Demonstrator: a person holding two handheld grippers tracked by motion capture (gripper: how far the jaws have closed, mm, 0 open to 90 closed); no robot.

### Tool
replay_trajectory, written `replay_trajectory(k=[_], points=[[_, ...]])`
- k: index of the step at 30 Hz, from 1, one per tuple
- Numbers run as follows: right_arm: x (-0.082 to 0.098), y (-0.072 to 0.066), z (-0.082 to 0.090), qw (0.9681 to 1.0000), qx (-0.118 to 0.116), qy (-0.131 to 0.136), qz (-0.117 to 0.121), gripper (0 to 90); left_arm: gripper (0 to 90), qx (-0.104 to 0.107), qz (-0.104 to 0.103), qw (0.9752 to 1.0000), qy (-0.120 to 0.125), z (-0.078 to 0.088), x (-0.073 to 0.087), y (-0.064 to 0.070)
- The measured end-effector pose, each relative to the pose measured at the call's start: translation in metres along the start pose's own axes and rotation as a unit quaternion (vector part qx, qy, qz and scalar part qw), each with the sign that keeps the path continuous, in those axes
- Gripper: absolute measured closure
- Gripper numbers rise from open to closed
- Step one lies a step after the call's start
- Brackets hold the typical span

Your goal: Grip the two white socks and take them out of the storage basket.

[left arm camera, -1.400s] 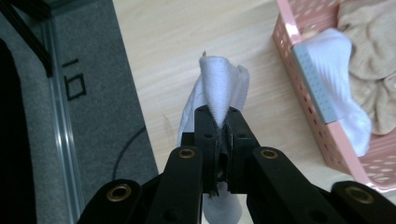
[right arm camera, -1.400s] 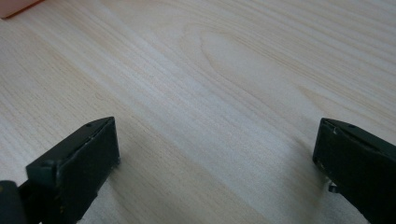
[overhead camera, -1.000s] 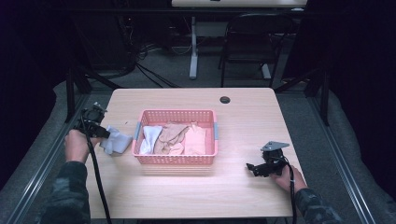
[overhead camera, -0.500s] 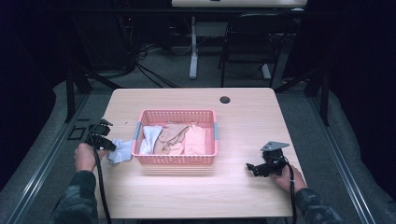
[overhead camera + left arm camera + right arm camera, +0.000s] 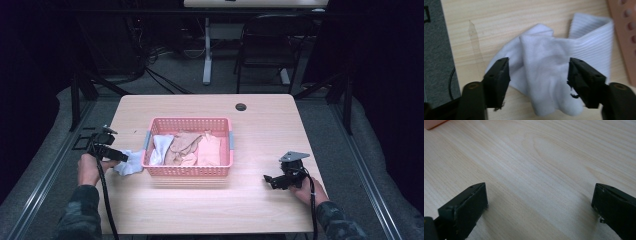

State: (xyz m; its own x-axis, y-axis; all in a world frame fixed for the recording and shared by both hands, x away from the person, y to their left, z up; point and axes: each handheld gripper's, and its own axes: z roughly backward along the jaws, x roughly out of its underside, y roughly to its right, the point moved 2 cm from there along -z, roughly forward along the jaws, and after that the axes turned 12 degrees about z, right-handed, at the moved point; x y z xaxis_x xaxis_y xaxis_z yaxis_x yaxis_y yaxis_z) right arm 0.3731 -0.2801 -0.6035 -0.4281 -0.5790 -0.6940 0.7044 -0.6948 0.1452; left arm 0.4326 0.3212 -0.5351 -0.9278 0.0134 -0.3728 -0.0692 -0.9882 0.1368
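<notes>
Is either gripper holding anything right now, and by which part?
Nothing held. The left gripper jaws, just opened, straddle the white sock; the right gripper is open over bare table.

A black chair and cables lie behind the table.

Lab-like recording space: black curtains, floor cables, bare wooden table.

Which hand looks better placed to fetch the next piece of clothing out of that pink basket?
Probably the left. The left gripper, jaws just opened over the white sock lying on the table, sits right beside the pink basket. The right gripper rests open, farther off.
</notes>
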Motion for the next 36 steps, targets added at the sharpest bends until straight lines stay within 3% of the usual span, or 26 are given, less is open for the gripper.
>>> replay_trajectory(k=[3,8,11,17,22,27,32,36], points=[[0.000,0.000,0.000,1.0000,0.000,0.000,0.000,0.0,20.0,0.006,-0.002,0.9996,0.026,0.019,-0.004,0.003],[0.000,0.000,0.000,1.0000,0.000,0.000,0.000,0.0,11.9,0.009,-0.017,0.9986,0.048,0.047,-0.012,0.016],[0.000,0.000,0.000,1.0000,0.000,0.000,0.000,0.0,0.0,0.016,-0.028,0.9979,0.055,0.058,-0.015,0.027],[0.000,0.000,0.000,1.0000,0.000,0.000,0.000,0.0,0.0,0.036,-0.068,0.9946,0.069,0.069,-0.020,0.058],[0.000,0.000,0.000,1.0000,0.000,0.000,0.000,0.0,4.5,0.054,-0.109,0.9900,0.072,0.068,-0.020,0.088],[0.000,0.000,0.000,1.0000,0.000,0.000,0.000,0.0,9.8,0.070,-0.140,0.9860,0.058,0.057,-0.020,0.113],[0.000,0.000,0.000,1.0000,0.000,0.000,0.000,0.0,20.6,0.077,-0.160,0.9835,0.037,0.042,-0.018,0.130],[0.000,0.000,0.000,1.0000,0.000,-0.001,0.000,0.0,31.9,0.074,-0.167,0.9830,0.017,0.028,-0.016,0.139]])
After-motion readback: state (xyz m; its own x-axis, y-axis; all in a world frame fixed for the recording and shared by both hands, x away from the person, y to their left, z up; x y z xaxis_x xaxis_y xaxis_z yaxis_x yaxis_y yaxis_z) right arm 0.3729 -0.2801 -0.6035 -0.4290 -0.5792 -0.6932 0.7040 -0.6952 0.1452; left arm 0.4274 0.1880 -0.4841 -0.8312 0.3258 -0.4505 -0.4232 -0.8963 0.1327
